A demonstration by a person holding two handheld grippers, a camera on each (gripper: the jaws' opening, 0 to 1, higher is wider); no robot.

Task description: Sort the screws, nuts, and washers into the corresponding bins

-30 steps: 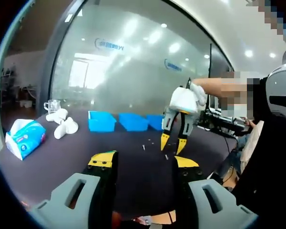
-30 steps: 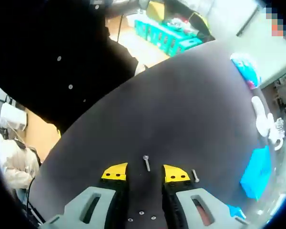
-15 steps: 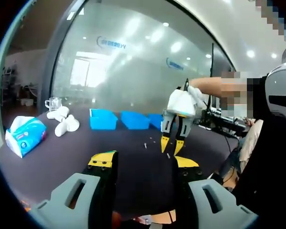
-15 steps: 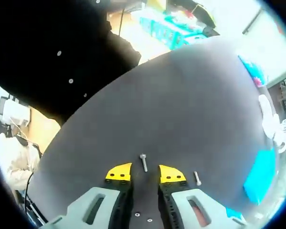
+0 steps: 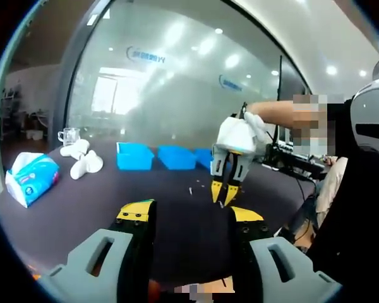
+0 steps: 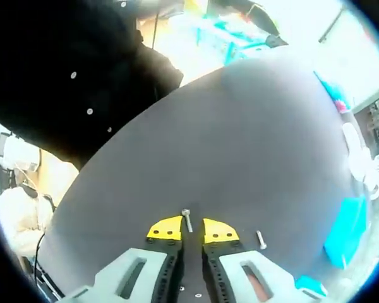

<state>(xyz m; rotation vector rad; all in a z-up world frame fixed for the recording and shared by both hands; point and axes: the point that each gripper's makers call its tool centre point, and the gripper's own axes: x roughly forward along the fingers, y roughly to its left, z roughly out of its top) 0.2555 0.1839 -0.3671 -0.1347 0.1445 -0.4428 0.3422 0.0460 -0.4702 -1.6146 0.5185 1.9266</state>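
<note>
Two yellow-tipped jaws of the right gripper (image 6: 186, 228) are closed narrowly on a small silver screw (image 6: 187, 220), gripped by its shank for lifting from the dark table (image 6: 252, 145); a second silver screw (image 6: 261, 239) lies just beside. Three blue plastic bins (image 5: 134, 157) wait along the far edge. The left gripper (image 5: 191, 216) is held wide open, idle.

A silver screw (image 6: 187, 220) lies on dark tabletop, another screw (image 6: 261, 239) nearby.

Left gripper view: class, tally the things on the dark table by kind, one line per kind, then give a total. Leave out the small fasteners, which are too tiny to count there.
Blue bins: 3
Tissue packs: 1
Glass mugs: 1
Piles of white pieces, too small to name: 1
Total: 6
</note>
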